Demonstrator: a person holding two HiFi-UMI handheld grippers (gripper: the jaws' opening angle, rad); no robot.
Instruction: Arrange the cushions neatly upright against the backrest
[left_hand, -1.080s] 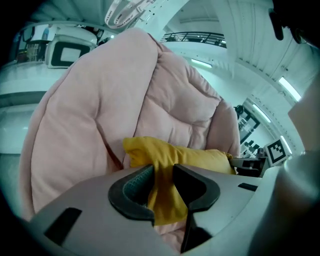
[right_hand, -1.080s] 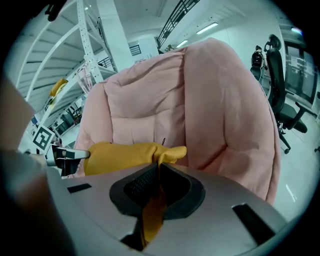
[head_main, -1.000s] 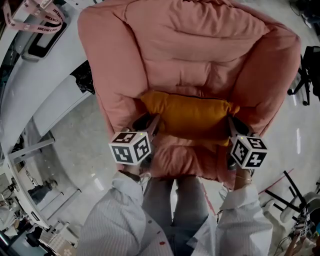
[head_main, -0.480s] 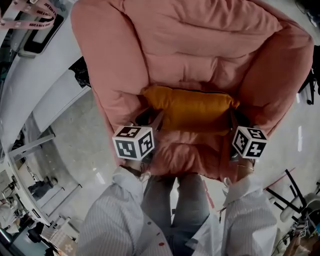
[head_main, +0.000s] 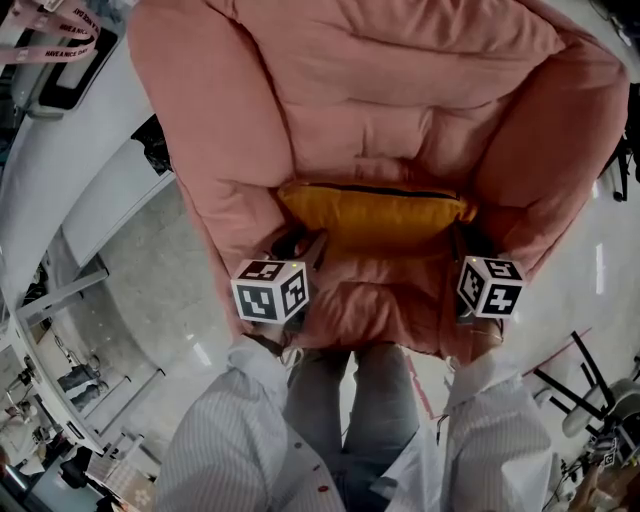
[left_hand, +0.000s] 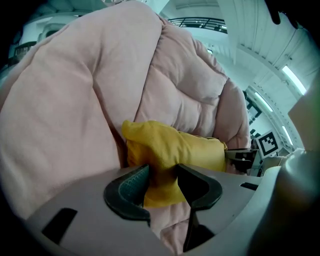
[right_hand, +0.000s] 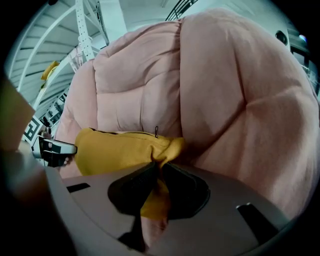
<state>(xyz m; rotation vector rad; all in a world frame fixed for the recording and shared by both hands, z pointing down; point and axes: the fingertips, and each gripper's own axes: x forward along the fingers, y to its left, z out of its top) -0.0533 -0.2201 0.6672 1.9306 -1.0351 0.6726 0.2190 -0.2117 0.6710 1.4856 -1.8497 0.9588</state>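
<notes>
At lower left of the head view, my left gripper had its fingers opening, with the near corner of the yellow cushion filling the gap between them and touching both. The cushion stood on its long edge at frame centre, zip uppermost, leaning on the backrest of the pink armchair, between its arms. At lower right, the right gripper pinched the other corner in narrow fingers. I judged the arranging nearly done, with only letting go and backing away left. I saw no other cushion and no container; the chair's seat held just this one.
</notes>
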